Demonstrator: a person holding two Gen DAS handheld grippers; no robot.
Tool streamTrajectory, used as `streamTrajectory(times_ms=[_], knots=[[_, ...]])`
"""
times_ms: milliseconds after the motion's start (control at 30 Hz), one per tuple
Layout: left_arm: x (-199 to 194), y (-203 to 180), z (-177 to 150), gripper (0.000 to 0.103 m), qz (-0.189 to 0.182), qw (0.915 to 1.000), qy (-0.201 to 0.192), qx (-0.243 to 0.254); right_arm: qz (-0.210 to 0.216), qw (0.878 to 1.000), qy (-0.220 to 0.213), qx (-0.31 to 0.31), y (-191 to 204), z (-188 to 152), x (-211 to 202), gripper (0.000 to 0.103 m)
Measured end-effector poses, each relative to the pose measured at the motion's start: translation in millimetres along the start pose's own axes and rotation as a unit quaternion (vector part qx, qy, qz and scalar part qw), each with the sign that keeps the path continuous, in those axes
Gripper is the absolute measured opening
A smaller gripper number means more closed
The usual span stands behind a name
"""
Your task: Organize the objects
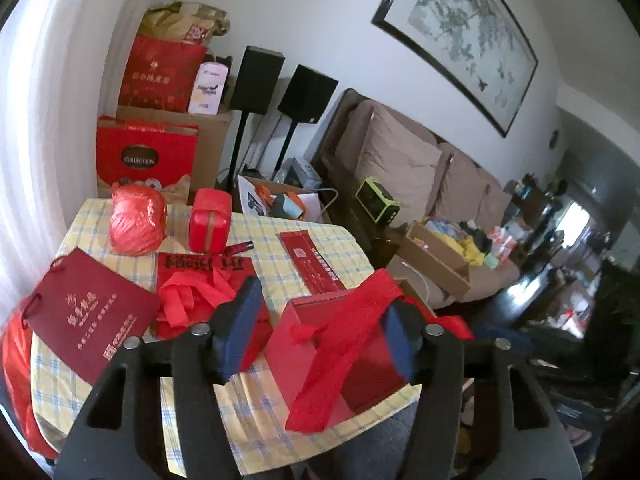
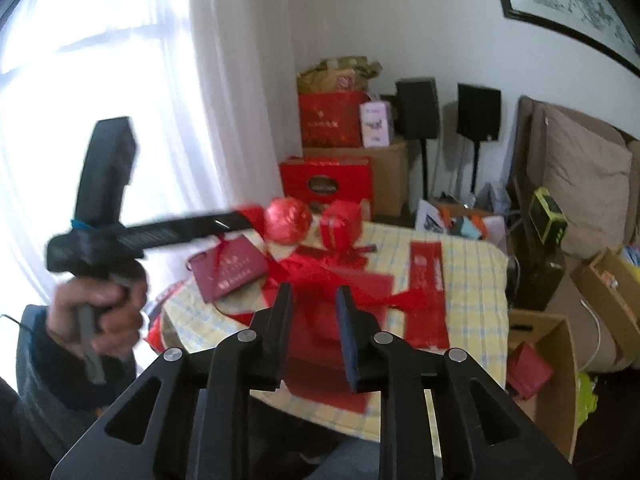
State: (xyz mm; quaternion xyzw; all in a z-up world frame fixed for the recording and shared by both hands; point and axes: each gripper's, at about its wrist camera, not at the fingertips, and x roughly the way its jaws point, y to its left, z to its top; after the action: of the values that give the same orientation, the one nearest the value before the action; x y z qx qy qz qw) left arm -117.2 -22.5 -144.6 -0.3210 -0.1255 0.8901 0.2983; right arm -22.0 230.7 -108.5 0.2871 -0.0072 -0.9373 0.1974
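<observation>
We see the left gripper (image 1: 320,328) half open astride the flat red cardboard box (image 1: 340,360) and woven ribbon (image 1: 344,344) at the checked tablecloth's (image 1: 256,432) near edge, likely freeing them; the right gripper (image 2: 313,336), slightly open, holds nothing.

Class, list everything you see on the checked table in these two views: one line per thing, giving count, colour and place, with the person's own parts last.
tablecloth: one, yellow checked, covering table
foil bundle: one, red, far left
tied box: one, red, beside bundle
paper bag: one, maroon, flat, left
long packet: one, red, right of centre
gift box: one, red, near edge
ribbon: one, red, draped across gift box
left gripper: black, open over ribbon
right gripper: black, open
hand: gripping left handle
</observation>
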Motion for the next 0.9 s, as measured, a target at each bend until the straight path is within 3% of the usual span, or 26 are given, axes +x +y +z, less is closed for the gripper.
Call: streamTrajectory(times_ms=[100,167,200,300,367,400,467,600,767,867,900], knots=[[0.5,1.2,-4.2,0.058,-0.020,0.9996,0.012,0.015,0.016,1.000,0.008,0.025,-8.7,-7.8,5.9,0.024],[8.1,-4.3,-13.9,0.076,-0.022,0.9973,0.049,0.050,0.023,0.999,0.001,0.034,-9.5,-12.5,3.7,0.024],[17.1,-9.5,-23.5,0.076,-0.010,0.9916,0.090,0.091,0.022,0.999,-0.003,0.036,-10.4,-16.0,2.1,0.025],[31.1,-16.6,-47.2,0.076,0.009,0.9735,0.152,0.171,-0.017,1.000,-0.003,0.024,-12.9,-27.2,-3.2,0.029],[33.9,-13.9,-63.0,0.076,-0.011,0.9635,0.181,0.197,-0.048,0.999,-0.007,0.021,-16.6,-37.8,-11.2,0.035],[33.1,-12.6,-68.7,0.077,-0.023,0.9606,0.187,0.204,-0.052,0.998,-0.008,0.023,-19.1,-43.0,-15.6,0.042],[31.6,-10.0,-81.8,0.092,-0.053,0.9527,0.198,0.224,-0.054,0.998,-0.006,0.029,-24.9,-51.7,-20.7,0.052],[41.2,4.8,-95.4,0.098,-0.067,0.9496,0.220,0.213,-0.050,0.997,0.005,0.058,-37.8,-67.3,-22.9,0.058],[74.7,19.3,-96.9,0.098,-0.012,0.9567,0.246,0.155,-0.038,0.997,0.020,0.062,-27.8,-72.3,-7.3,0.058],[90.2,18.1,-107.2,0.098,-0.008,0.9514,0.260,0.166,-0.049,0.998,0.033,0.022,-3.7,-73.0,10.0,0.063],[96.7,17.9,-111.7,0.098,0.006,0.9478,0.268,0.173,-0.053,0.998,0.033,0.016,1.7,-75.3,13.8,0.070]])
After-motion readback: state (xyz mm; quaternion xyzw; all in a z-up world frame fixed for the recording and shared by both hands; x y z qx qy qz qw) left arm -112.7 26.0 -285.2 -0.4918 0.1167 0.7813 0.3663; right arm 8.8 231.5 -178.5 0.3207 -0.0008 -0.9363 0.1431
